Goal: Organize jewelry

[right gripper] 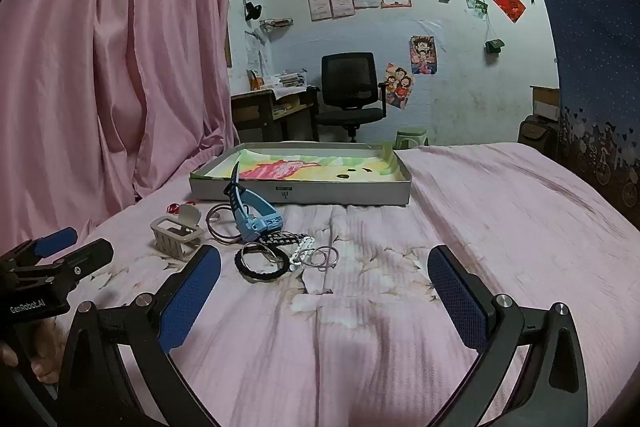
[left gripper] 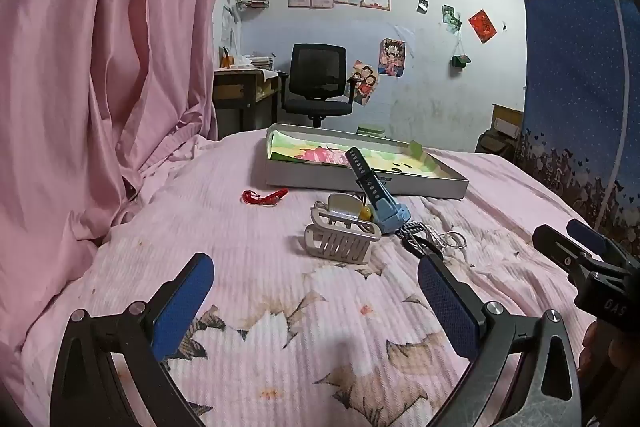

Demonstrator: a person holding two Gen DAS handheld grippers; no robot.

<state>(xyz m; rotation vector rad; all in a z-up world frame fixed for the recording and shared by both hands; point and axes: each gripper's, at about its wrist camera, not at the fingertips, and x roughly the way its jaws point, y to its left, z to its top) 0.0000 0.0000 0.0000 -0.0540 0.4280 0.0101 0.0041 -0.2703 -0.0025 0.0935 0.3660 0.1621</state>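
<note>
A pile of jewelry lies on the pink bed in front of a shallow grey box (left gripper: 360, 183) (right gripper: 304, 193) with a colourful lining. The pile holds a blue watch (left gripper: 380, 199) (right gripper: 250, 211), a beige hair claw (left gripper: 340, 237) (right gripper: 176, 233), a black braided bracelet (right gripper: 262, 261), thin silver rings (right gripper: 320, 257) and a red string bracelet (left gripper: 266, 195). My left gripper (left gripper: 316, 283) is open and empty, just short of the hair claw. My right gripper (right gripper: 324, 275) is open and empty, its left finger beside the black bracelet.
A pink curtain (left gripper: 100, 67) hangs along the left of the bed. A blue patterned cloth (left gripper: 584, 87) hangs at the right. A black office chair (right gripper: 348, 95) and a desk (right gripper: 268, 111) stand beyond the bed's far edge.
</note>
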